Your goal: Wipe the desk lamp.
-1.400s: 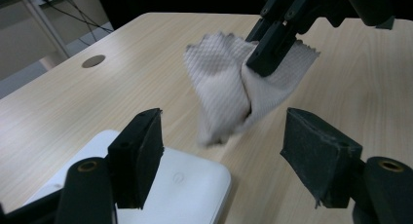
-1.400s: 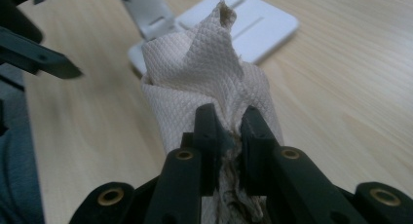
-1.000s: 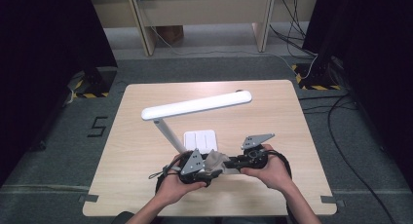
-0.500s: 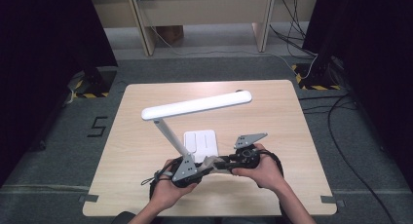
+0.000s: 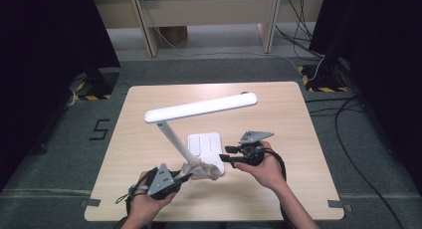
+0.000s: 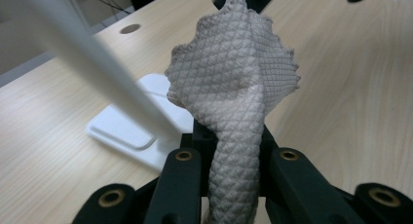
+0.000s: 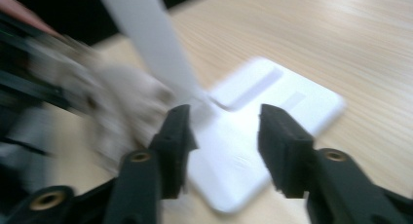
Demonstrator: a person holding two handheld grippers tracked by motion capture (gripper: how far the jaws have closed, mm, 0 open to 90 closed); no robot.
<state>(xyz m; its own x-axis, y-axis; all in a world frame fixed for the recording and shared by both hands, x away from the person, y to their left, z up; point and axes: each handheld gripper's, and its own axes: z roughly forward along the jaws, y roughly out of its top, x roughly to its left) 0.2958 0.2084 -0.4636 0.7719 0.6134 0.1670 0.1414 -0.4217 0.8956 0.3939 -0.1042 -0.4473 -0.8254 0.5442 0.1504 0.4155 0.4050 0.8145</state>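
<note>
The cloth (image 6: 234, 92), a pale quilted rag, sits pinched in your left gripper (image 5: 180, 179), whose jaws have just been closing and are now clamped on its bunched lower end; it stands up from them like a cone, near the front edge of the table (image 5: 278, 199) and just beside the foot of the lamp's (image 5: 201, 108) slanted arm. Your right gripper (image 7: 224, 131) stands with its jaws apart, nothing between them, above the near corner of the white lamp base (image 5: 209, 145). The work looks like wiping the lamp, so keep your grip firm on the bunched end and lead with the loose flared part, sliding it along the arm or base rather than pushing; steady the base with your right gripper if the lamp starts to shift. In the right gripper view the cloth and your left gripper are smeared, so whether the cloth already touches the lamp arm cannot be told.
</note>
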